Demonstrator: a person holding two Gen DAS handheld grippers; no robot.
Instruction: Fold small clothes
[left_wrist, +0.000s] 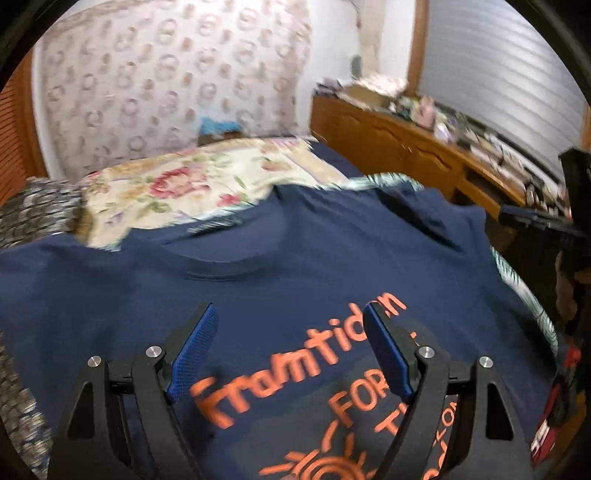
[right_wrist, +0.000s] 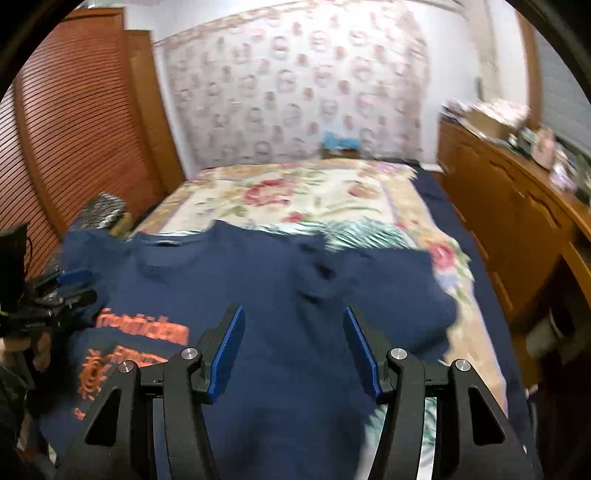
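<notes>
A navy T-shirt (left_wrist: 295, 266) with orange print lies spread front-up on the bed, collar toward the far end; it also shows in the right wrist view (right_wrist: 258, 280). My left gripper (left_wrist: 290, 314) is open and empty, hovering over the chest print below the collar. My right gripper (right_wrist: 293, 317) is open and empty, hovering over the shirt's right half near the sleeve. The left gripper shows at the left edge of the right wrist view (right_wrist: 70, 284); the right gripper shows at the right edge of the left wrist view (left_wrist: 532, 219).
The bed has a floral cover (right_wrist: 295, 195) and a palm-leaf cloth (right_wrist: 369, 232) under the shirt. A wooden dresser (right_wrist: 517, 221) with clutter stands to the right, a slatted wooden wardrobe (right_wrist: 74, 129) to the left. A speckled fabric (left_wrist: 33, 210) lies at the left.
</notes>
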